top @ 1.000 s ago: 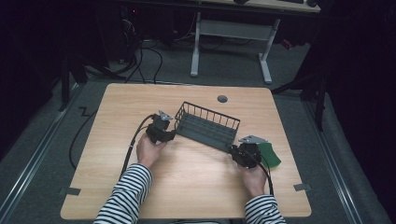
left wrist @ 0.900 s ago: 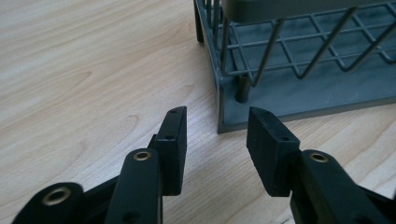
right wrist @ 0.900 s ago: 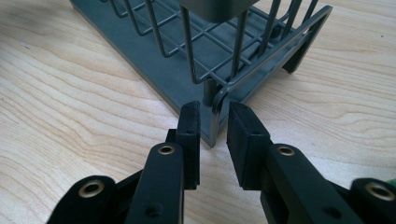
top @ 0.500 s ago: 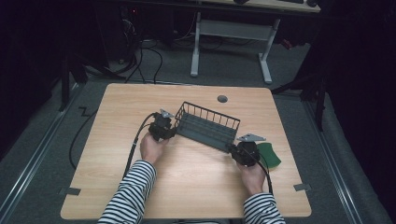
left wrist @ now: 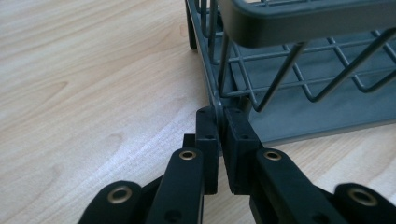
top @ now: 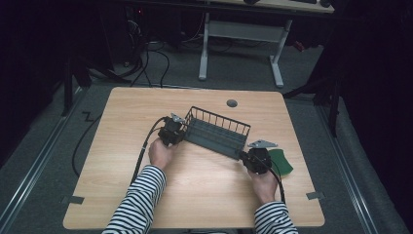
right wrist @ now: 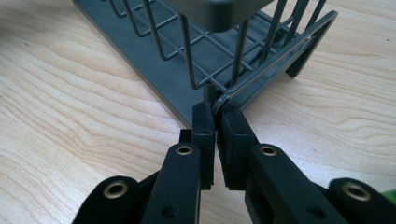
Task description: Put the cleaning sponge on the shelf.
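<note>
My left gripper (left wrist: pixel 218 135) has just been closing, and its pads now pinch the thin rim at one end of the grey wire rack (top: pixel 214 132); in the left gripper view the rack spreads from my jaws toward one and two o'clock. My right gripper (right wrist: pixel 217 123) has just been closing too, and it clamps the frame edge at the rack's other end, the wires rising toward twelve o'clock. From the high view the rack lies slantwise on the wooden table (top: pixel 122 117) between my hands, left gripper (top: pixel 171 130) at its ten o'clock end, right gripper (top: pixel 255 159) at its four o'clock end. A green sponge (top: pixel 281 162) sits just beside my right gripper, at three o'clock.
</note>
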